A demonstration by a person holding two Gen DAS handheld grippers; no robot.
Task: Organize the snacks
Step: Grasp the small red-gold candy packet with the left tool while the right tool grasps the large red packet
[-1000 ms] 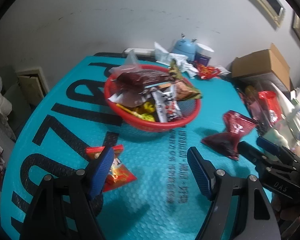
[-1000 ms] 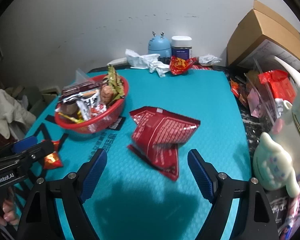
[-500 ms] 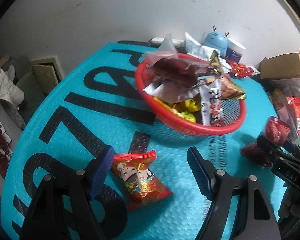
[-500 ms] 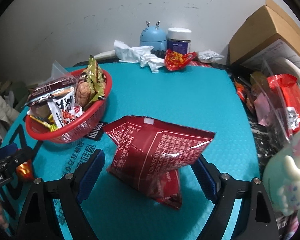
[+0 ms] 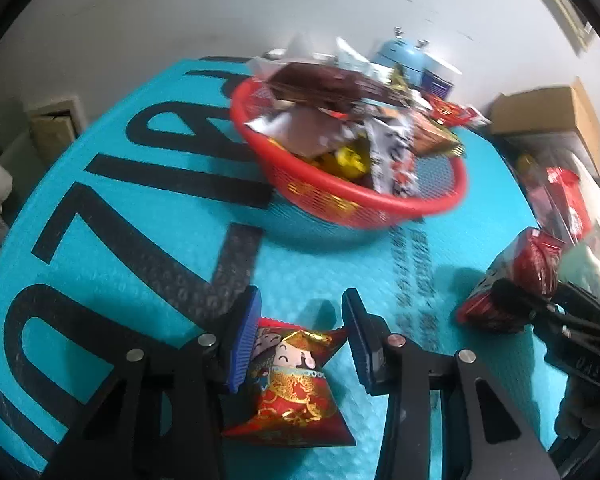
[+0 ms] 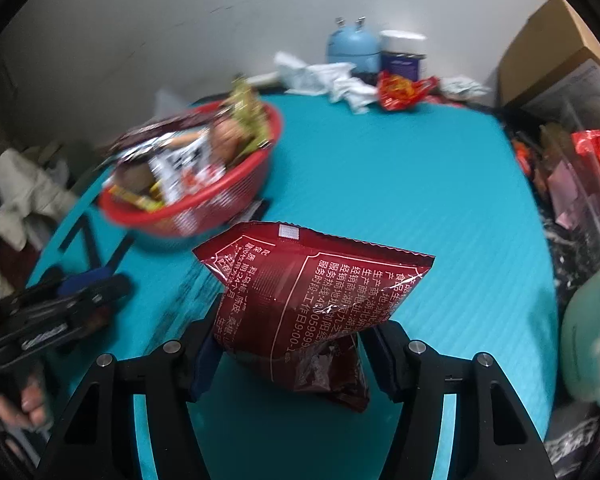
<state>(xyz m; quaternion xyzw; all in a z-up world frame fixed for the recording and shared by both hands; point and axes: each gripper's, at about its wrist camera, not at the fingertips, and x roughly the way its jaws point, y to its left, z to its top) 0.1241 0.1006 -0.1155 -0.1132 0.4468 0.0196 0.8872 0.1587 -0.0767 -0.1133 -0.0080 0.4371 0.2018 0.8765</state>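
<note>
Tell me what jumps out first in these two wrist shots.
The red basket heaped with snack packets, sitting on the teal mat. Close up, the right gripper has been closing on a dark red bag, and the left gripper on a small red cartoon packet lying on the mat.

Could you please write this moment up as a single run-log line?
left gripper: closing around cartoon snack packet, right pad apart | right gripper: closing on dark red snack bag | red basket: full
</note>
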